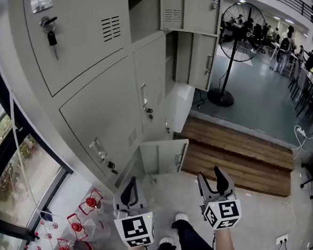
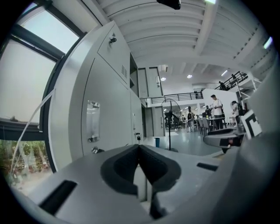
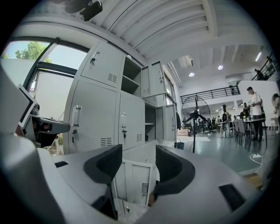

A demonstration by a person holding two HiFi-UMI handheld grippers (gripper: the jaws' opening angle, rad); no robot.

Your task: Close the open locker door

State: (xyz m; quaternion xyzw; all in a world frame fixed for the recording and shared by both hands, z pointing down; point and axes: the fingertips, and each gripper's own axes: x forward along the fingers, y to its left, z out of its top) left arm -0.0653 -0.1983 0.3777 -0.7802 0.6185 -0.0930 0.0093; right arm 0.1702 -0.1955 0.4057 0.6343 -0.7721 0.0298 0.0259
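left gripper (image 1: 130, 186) pinched closed, empty — right gripper (image 1: 213, 181) jaws parted, holding nothing; bottom locker door (image 1: 164, 156) stands open just ahead of both — untouched.

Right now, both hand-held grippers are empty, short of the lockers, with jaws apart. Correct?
Not quite: in the left gripper view, the left hand-held gripper has its jaws together. Only the right hand-held gripper has its jaws apart. Both are empty, short of the lockers.

locker bank (image 1: 90, 89) left to far | open locker door (image 1: 164, 156) at its lowest row, ahead of left gripper (image 1: 130, 189) and right gripper (image 1: 213, 181) | wooden step (image 1: 239, 156) right of door | fan (image 1: 238, 33) far right, behind step
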